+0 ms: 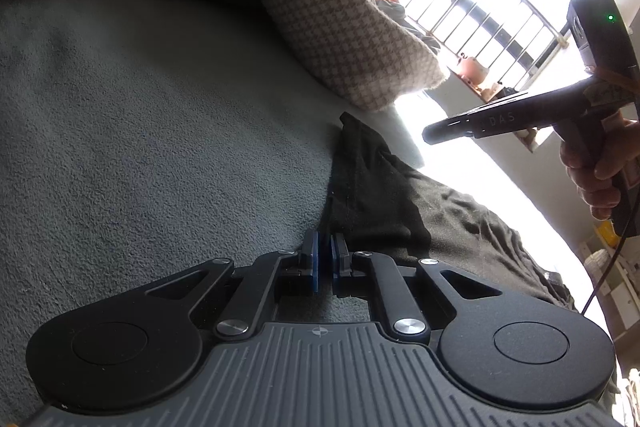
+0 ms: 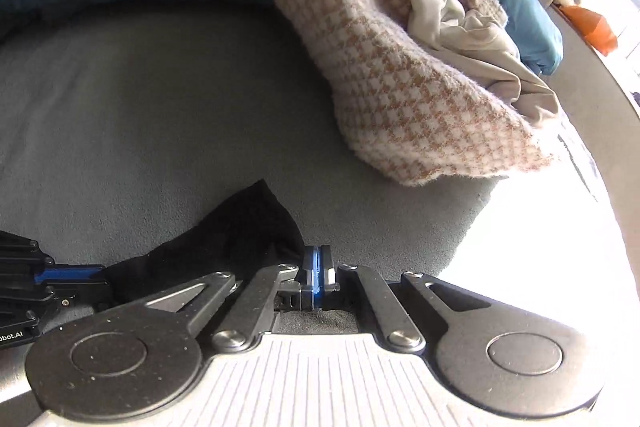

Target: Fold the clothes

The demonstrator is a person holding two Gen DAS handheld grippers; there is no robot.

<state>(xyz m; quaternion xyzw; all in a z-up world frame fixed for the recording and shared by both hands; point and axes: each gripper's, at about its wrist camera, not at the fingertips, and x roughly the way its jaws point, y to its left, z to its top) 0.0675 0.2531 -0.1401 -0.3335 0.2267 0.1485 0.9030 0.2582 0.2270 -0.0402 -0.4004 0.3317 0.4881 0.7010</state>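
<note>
A black garment (image 1: pixel 372 187) lies on the grey bed (image 1: pixel 160 107), near its window-side edge, its long axis running away from the left gripper (image 1: pixel 325 259). That gripper sits at the garment's near end, jaws almost closed; whether cloth is pinched I cannot tell. The right gripper (image 2: pixel 318 275) is shut and empty, held above the bed just right of the garment's tip. The left is nearer. A houndstooth blanket (image 2: pixel 400 87) is heaped beyond, well clear; nothing blocks the fold.
</note>
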